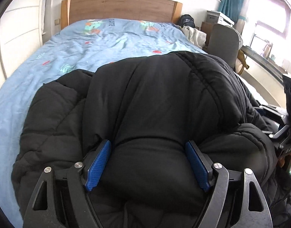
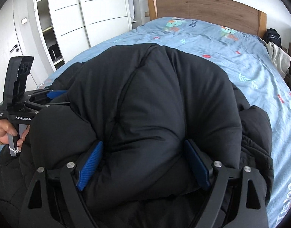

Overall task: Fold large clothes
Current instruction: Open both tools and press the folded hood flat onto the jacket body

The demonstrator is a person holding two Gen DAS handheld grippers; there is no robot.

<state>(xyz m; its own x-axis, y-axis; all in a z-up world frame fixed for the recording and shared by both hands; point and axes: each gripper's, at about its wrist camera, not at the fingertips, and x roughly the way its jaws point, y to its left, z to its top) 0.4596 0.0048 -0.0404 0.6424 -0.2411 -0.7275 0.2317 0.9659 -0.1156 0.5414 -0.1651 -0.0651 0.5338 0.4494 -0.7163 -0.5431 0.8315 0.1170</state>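
A large black puffer jacket lies bunched on the bed and fills both views; it also shows in the right wrist view. My left gripper has its blue pads spread wide, with a thick fold of the jacket bulging between them. My right gripper stands the same way, its blue pads wide apart around a puffy fold. The left gripper also shows from the side in the right wrist view, held by a hand, its jaws at the jacket's left edge.
The bed has a light blue patterned cover and a wooden headboard. White wardrobes stand to the left. A chair, clothes and a desk stand to the right of the bed.
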